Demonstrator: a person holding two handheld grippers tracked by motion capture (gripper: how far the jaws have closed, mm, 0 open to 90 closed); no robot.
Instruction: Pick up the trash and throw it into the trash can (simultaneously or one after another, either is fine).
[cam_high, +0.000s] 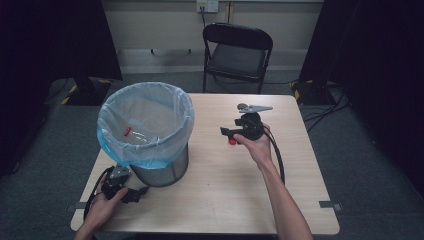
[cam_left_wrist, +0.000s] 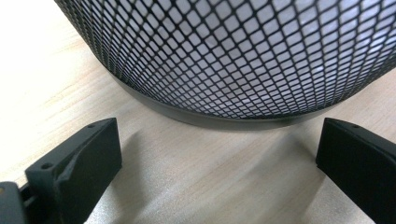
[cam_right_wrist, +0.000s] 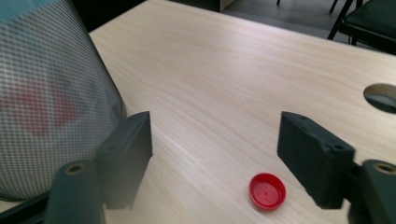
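A small red bottle cap lies flat on the wooden table. My right gripper hovers just above it, open; the cap lies between the jaws, nearer the right one, and neither pad touches it. From the high view, the right gripper is mid-table with the cap under it. A black mesh bin with a pale blue liner stands at the left and holds a clear bottle with a red end. My left gripper rests open at the bin's base, with nothing between its jaws.
A black folding chair stands beyond the table's far edge. A round cable hole sits in the tabletop near the far edge. The bin's mesh wall is close to my right gripper's left jaw.
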